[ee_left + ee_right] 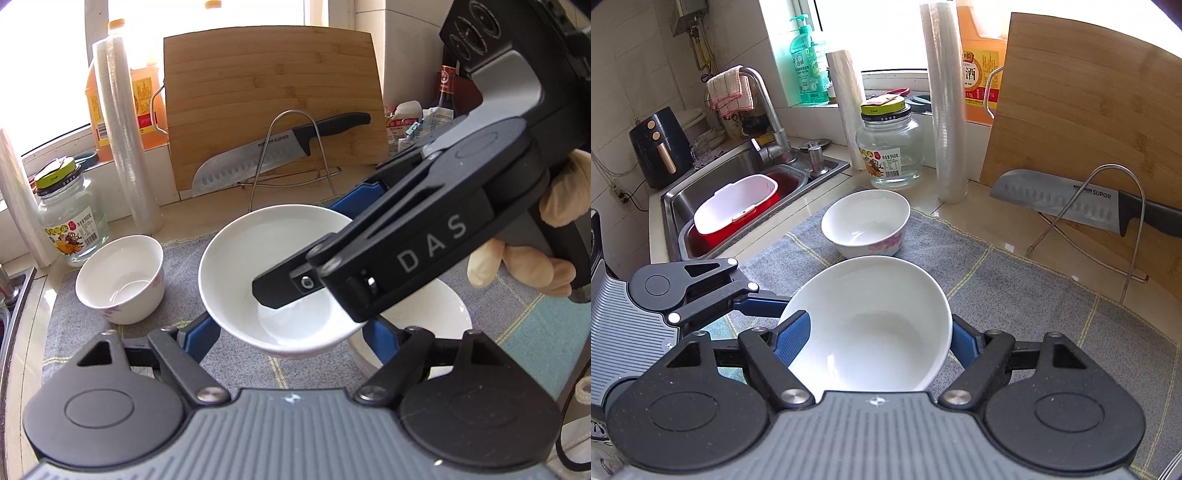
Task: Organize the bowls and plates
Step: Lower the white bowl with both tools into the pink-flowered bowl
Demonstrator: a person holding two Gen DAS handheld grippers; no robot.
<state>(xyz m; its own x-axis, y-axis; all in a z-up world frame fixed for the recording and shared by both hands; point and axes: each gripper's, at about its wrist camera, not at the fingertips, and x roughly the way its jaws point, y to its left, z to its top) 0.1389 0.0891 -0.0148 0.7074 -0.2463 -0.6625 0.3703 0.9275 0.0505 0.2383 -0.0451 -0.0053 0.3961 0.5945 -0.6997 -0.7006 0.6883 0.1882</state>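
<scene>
A plain white bowl (273, 258) hangs tilted above the grey mat (177, 306), held by both grippers at once. My left gripper (288, 336) is shut on it, with a blue pad on either side. My right gripper (295, 251) comes in from the right and clamps the same bowl crosswise. In the right wrist view that bowl (871, 325) fills the right gripper (877, 343), and one of the left gripper's fingers (761, 306) reaches its left rim. A small flowered bowl (118, 280) (866, 225) stands on the mat. Another white dish (428, 317) lies partly hidden under the right gripper.
A bamboo cutting board (269, 103) leans at the back, with a knife (258, 155) on a wire rack (295, 155) before it. A glass jar (890, 147) and cling-film rolls (945, 110) stand behind the mat. The sink (738, 206) lies left. A gloved hand (524, 266) holds the right gripper.
</scene>
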